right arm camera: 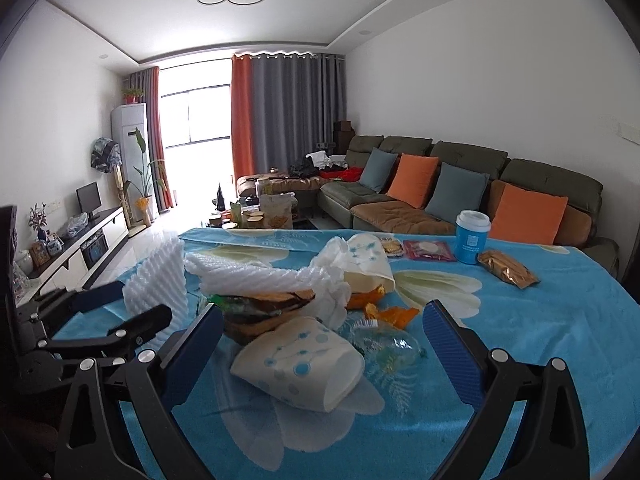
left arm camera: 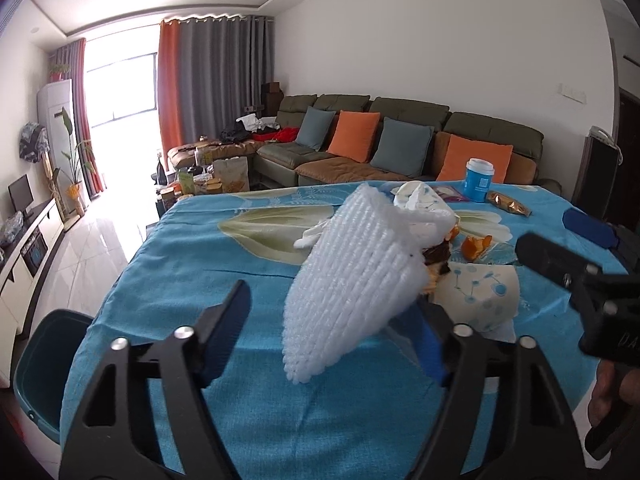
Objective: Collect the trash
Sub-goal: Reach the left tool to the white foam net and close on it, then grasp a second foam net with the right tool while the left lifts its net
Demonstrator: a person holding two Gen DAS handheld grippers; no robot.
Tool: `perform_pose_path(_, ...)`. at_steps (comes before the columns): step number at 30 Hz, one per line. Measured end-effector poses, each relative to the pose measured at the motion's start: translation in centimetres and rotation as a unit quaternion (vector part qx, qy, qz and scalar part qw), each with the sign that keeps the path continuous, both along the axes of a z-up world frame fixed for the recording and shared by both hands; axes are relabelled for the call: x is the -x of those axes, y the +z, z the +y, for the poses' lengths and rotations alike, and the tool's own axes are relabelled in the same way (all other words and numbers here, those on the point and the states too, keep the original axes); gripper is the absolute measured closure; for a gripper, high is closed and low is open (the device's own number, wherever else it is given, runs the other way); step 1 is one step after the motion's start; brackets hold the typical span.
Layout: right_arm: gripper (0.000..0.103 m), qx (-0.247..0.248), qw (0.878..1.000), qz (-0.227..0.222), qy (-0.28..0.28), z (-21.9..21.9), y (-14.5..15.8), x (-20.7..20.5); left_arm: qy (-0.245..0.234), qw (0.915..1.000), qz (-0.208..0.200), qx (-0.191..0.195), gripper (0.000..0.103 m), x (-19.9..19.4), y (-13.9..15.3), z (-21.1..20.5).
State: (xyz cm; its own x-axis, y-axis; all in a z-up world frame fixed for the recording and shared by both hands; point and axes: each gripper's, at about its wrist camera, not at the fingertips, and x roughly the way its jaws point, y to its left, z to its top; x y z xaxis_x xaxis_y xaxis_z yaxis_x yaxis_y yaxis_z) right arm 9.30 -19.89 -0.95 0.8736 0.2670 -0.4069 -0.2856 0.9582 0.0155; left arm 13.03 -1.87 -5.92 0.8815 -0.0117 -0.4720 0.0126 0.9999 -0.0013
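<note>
A pile of trash lies on the blue tablecloth (right arm camera: 520,320): white foam netting (left arm camera: 356,276), a crushed paper cup (right arm camera: 304,364), a second paper cup (right arm camera: 366,264), orange peel (right arm camera: 396,314), a crumpled clear plastic bottle (right arm camera: 384,344) and white tissue. My left gripper (left arm camera: 332,316) is open with its fingers on either side of the foam netting (right arm camera: 158,284); I cannot tell if it touches. My right gripper (right arm camera: 324,348) is open around the crushed paper cup, low over the cloth.
A dark green bin (left arm camera: 40,364) stands at the table's left edge. A blue lidded cup (right arm camera: 472,236), a gold snack wrapper (right arm camera: 508,268) and a purple packet (right arm camera: 428,250) lie at the far side. A sofa with cushions (right arm camera: 440,184) stands behind.
</note>
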Motion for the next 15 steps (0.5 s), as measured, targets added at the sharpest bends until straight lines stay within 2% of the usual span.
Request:
perform_pose_path(4, 0.007, 0.003, 1.000, 0.001, 0.023, 0.8, 0.4, -1.1, 0.000, 1.0000, 0.007, 0.004, 0.058, -0.4, -0.4, 0.5)
perform_pose_path(6, 0.007, 0.009, 0.999, 0.001, 0.036, 1.5, 0.7, -1.5, 0.001, 0.9999, 0.011, 0.006, 0.074, -0.4, -0.5, 0.9)
perform_pose_path(8, 0.007, 0.014, 0.999, 0.000, 0.050, 2.3, 0.9, -1.8, 0.002, 0.9998, 0.017, 0.009, 0.086, -0.6, -0.7, 1.3)
perform_pose_path(10, 0.007, 0.022, 0.998, 0.002, 0.066, 3.1, 0.9, -2.1, 0.005, 0.9997, 0.019, 0.015, 0.090, -0.6, -0.7, 1.7)
perform_pose_path(15, 0.025, 0.061, 0.992, 0.016, 0.106, 5.5, 0.4, -2.7, 0.013, 0.9995, 0.016, 0.022, 0.091, -0.5, -0.7, 2.3)
